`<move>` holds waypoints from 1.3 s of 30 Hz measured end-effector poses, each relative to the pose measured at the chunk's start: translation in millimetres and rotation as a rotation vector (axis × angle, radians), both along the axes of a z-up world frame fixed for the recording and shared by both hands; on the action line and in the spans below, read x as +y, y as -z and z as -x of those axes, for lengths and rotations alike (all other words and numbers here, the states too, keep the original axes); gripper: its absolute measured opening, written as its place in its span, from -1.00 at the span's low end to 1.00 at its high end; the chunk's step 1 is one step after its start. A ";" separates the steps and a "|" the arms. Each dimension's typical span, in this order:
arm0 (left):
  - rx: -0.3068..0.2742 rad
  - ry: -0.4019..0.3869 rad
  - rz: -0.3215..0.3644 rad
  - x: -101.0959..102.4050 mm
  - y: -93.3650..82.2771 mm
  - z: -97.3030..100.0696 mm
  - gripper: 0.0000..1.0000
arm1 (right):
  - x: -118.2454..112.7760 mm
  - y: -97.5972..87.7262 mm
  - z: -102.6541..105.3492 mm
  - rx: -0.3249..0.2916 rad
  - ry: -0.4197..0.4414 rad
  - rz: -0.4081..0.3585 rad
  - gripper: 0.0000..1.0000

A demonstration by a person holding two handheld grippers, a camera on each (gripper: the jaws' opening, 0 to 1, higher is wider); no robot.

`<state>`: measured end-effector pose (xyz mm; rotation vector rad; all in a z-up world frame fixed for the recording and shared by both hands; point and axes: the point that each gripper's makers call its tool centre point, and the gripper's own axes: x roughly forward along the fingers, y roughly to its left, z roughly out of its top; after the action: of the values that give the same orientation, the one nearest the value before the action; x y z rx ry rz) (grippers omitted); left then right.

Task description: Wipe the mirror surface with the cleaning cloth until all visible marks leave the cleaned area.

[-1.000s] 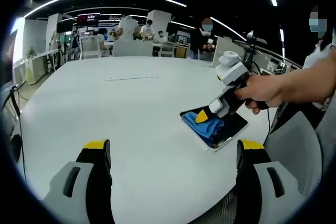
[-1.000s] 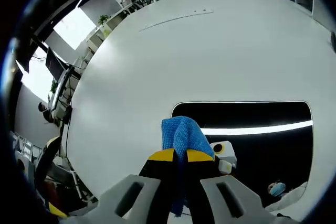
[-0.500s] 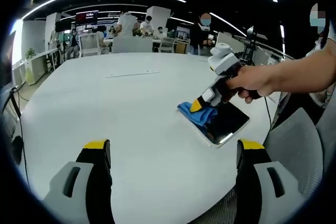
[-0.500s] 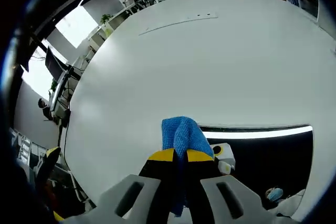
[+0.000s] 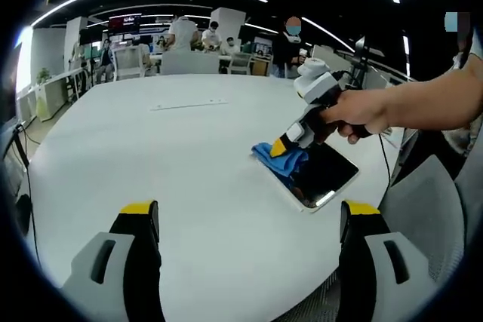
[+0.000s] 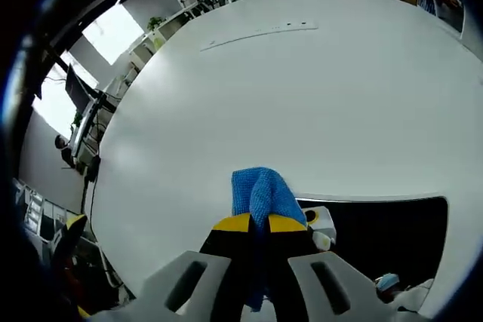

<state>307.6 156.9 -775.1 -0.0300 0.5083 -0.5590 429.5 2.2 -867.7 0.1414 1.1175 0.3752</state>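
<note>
Right gripper (image 5: 281,146) presses blue cloth (image 6: 260,194) on mirror's (image 5: 321,179) edge.

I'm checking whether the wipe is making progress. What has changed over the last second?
The right gripper, shut on the blue cloth, dragged it across the mirror from the middle to the far-left edge, where it now overhangs onto the white table. The mirror itself stayed put, and the left gripper stayed open and idle above the table.
</note>
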 end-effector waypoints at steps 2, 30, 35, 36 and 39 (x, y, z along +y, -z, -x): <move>-0.003 0.000 0.001 -0.4 -0.7 -0.5 0.97 | -3.6 0.8 -1.4 0.002 0.003 0.002 -0.99; -0.010 -0.008 0.005 -1.7 -5.9 2.1 0.97 | -40.3 1.2 -5.4 0.005 0.037 0.050 -0.99; -0.012 -0.006 0.003 -2.7 -6.7 1.8 0.97 | -39.3 1.8 -4.8 -0.004 0.034 0.059 -0.99; -0.014 -0.006 0.003 -2.8 -7.0 1.7 0.97 | -39.4 1.8 -4.8 -0.005 0.037 0.059 -0.99; -0.013 -0.007 0.001 -1.7 -7.6 1.0 0.97 | -39.2 1.0 -2.4 -0.002 0.047 0.052 -0.99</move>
<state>306.6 155.2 -767.5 -0.0286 0.4949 -0.5521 431.9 -36.9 -868.7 0.1212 1.1189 0.3037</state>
